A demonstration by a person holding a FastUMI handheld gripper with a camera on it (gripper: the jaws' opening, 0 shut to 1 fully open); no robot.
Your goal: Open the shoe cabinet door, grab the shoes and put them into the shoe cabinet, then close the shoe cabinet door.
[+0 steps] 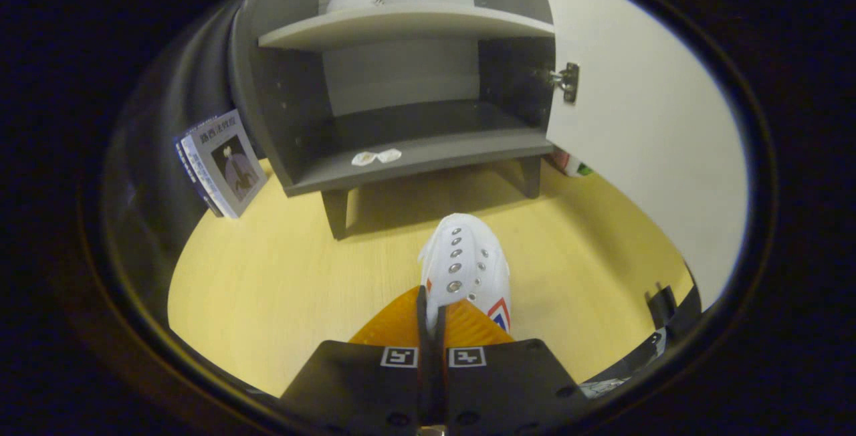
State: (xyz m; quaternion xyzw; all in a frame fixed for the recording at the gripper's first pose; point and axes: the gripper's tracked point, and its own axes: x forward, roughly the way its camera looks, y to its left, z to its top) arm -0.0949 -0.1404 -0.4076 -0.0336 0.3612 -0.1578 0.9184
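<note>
The gripper (431, 312) is held low and level, pointing straight ahead. Its two fingers (422, 309) stand almost together, only a thin slit between them, pinching the edge of the white shoe (468, 269) that sticks out in front.

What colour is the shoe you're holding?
White, with silver eyelets and a red-and-blue mark on its side. The gripper view shows the shoe pinched in the gripper, its jaws closed.

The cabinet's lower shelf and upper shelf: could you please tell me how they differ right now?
The lower shelf carries two small pale packets near its front edge; the upper shelf has a pale item on it, too blurred to identify. The lower looks darker grey, the upper lighter. Both are exposed by the open door; the gripper pinches a white shoe.
</note>
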